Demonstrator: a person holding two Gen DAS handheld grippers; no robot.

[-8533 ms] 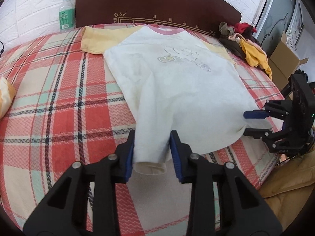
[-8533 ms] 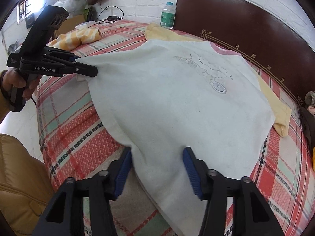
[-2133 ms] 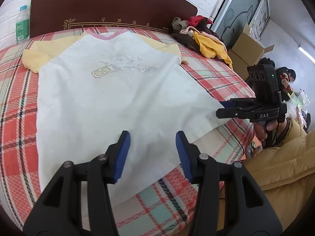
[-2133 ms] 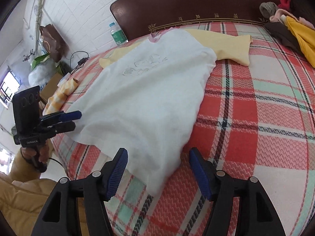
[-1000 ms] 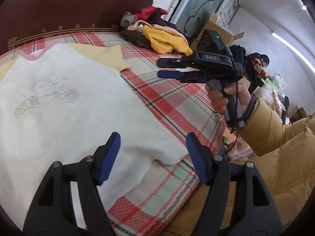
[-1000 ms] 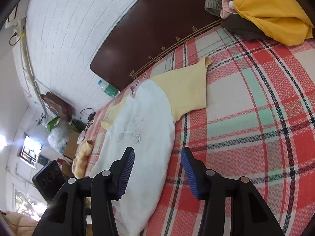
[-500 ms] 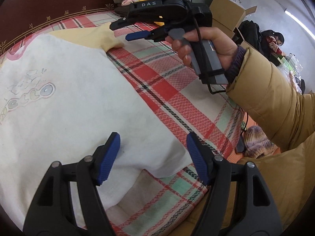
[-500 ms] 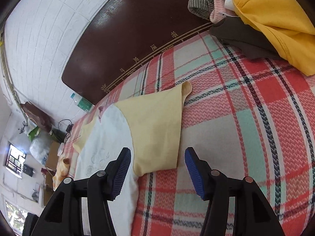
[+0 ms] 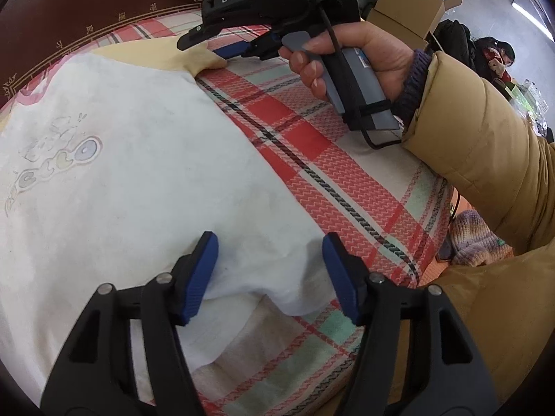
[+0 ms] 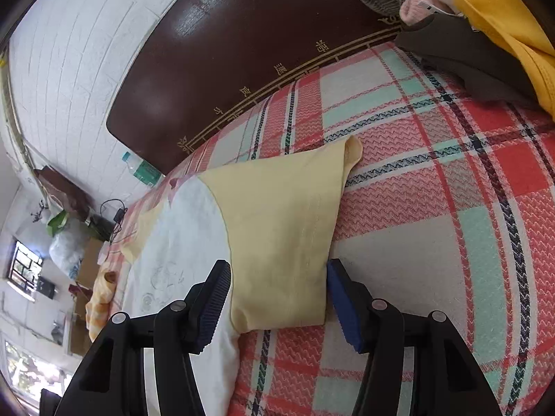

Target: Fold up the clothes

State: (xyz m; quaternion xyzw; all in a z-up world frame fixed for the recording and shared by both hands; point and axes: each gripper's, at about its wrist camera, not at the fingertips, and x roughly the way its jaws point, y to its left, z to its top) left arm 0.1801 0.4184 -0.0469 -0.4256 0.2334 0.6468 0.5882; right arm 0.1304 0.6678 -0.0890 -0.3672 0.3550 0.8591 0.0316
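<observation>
A white T-shirt [image 9: 131, 180] with pale yellow sleeves and a faint chest print lies flat, face up, on the plaid bed. My left gripper [image 9: 269, 270] is open, its blue pads on either side of the shirt's lower right hem corner. My right gripper [image 10: 277, 298] is open, its pads on either side of the cuff of the yellow right sleeve [image 10: 277, 215]. In the left wrist view the right gripper [image 9: 222, 45] sits low at that sleeve [image 9: 180, 57], held by a hand in a tan jacket.
The red, green and white plaid bedspread [image 10: 433, 208] covers the bed, with a dark wooden headboard [image 10: 242, 45] behind. A pile of clothes [image 10: 485, 17] lies at the head corner. A water bottle [image 10: 142, 171] stands by the headboard. Cardboard boxes [image 9: 409, 10] stand beyond the bed.
My right gripper has moved up the bed from the hem to the yellow sleeve and closed in on its cuff. My left gripper has shifted right to the hem's right corner.
</observation>
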